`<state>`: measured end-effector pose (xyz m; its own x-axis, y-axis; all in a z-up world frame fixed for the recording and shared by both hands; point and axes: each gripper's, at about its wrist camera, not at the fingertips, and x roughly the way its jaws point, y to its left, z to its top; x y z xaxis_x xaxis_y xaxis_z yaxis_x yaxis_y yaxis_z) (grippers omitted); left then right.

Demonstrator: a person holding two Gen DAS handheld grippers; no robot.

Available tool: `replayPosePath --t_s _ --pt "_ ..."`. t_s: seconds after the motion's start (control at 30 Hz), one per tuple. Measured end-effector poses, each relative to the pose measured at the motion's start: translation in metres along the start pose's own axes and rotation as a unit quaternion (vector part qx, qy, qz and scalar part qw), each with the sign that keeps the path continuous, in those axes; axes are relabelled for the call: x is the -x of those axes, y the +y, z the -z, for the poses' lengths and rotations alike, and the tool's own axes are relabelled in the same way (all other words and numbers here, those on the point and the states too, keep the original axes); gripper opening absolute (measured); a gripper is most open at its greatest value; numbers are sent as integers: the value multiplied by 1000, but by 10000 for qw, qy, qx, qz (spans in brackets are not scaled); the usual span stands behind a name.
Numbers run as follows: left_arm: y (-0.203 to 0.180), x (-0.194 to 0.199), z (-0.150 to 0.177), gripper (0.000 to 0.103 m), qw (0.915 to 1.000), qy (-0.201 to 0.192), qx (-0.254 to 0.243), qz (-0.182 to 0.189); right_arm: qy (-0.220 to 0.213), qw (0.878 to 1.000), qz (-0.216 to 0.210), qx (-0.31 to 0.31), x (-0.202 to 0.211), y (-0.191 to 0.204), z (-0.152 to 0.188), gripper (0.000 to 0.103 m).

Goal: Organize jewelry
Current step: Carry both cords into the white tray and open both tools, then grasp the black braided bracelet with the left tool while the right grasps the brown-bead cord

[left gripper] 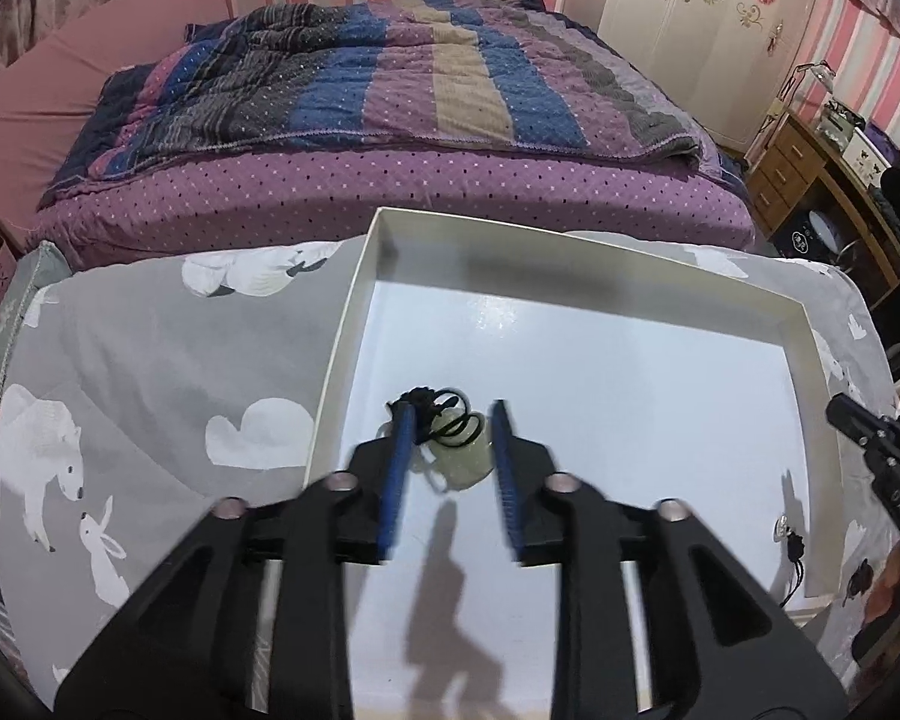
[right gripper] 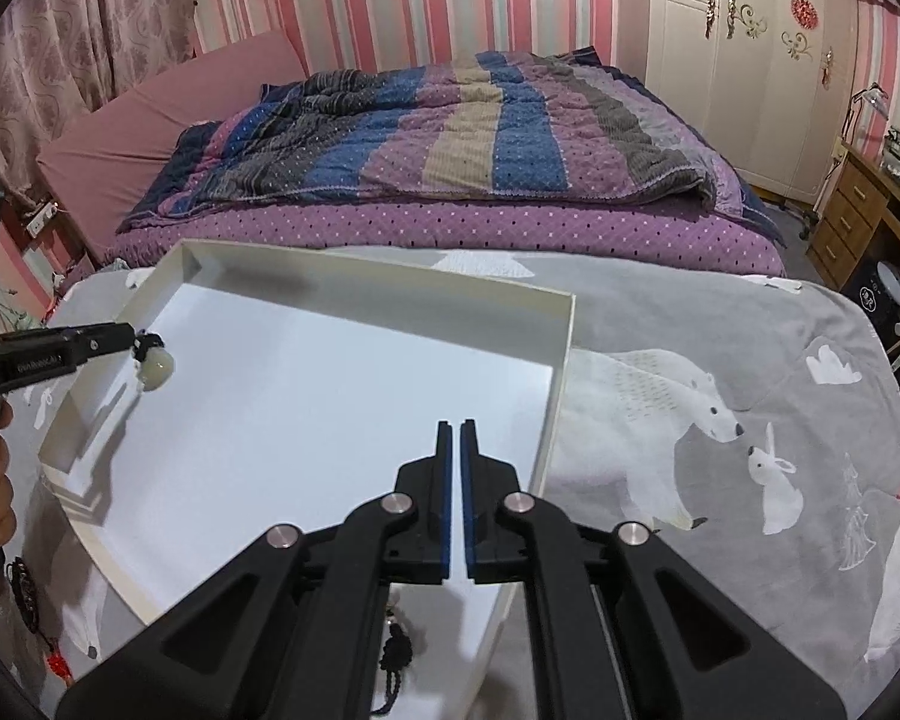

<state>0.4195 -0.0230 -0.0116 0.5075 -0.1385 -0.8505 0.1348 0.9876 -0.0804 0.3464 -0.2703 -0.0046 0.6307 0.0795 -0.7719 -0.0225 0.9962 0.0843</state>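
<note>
A pale green jade pendant (left gripper: 459, 459) on a black cord (left gripper: 444, 411) lies on the floor of the shallow white tray (left gripper: 600, 294), near its left wall. My left gripper (left gripper: 453, 414) is open around it, and the blue pads (left gripper: 397, 480) stand apart from the stone. The right wrist view shows that pendant (right gripper: 156, 369) at the left gripper's tip (right gripper: 132, 339). My right gripper (right gripper: 456, 423) is shut with nothing between its pads, over the tray's (right gripper: 390, 282) near right part. Below it lies a second piece (right gripper: 396, 654) with a silver charm and black cord, also seen as the small charm (left gripper: 785, 525).
The tray rests on a grey cloth (right gripper: 720, 360) printed with polar bears and rabbits. A dark round ornament (right gripper: 21, 591) with a red tassel (right gripper: 57, 660) lies left of the tray. A bed with a striped quilt (left gripper: 420, 72) stands beyond, a wooden desk (left gripper: 810, 168) at right.
</note>
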Motion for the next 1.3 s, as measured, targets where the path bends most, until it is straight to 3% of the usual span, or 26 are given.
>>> replayPosePath --t_s 0.03,0.17,0.23,0.33,0.37,0.43,0.47,0.57,0.63,0.8,1.0,1.3 --pt "1 4 1 46 10000 -55 1 -12 -15 10000 -5 -16 4 -1 0 3" --pt "2 26 7 49 9998 -163 71 59 -50 9999 33 -110 22 -7 5 3" --pt "2 40 14 67 9996 -259 37 47 -35 9999 68 -115 30 -11 11 3" --pt "4 70 31 84 9987 -496 -23 -70 18 9998 137 -150 45 -19 23 4" --pt "8 81 38 85 9985 -536 0 -49 49 9997 144 -171 49 -21 27 9" --pt "14 94 48 87 9985 -535 62 42 66 9996 176 -203 61 -27 36 48" --pt "19 103 57 87 9986 -515 98 51 37 9996 218 -183 67 -27 41 51" --pt "28 121 77 90 9985 -524 147 -90 -14 9995 321 -70 87 -29 55 52" --pt "35 135 92 96 9982 -537 206 -151 -18 9996 265 -108 99 -32 65 61" --pt "49 168 130 100 9965 -692 278 -380 -166 9994 265 -139 132 -38 89 78" --pt "62 192 166 100 9953 -750 396 -476 -310 9988 318 -199 161 -43 114 88" --pt "60 208 207 100 9945 -833 352 -533 -397 9970 513 -432 180 -58 144 89"
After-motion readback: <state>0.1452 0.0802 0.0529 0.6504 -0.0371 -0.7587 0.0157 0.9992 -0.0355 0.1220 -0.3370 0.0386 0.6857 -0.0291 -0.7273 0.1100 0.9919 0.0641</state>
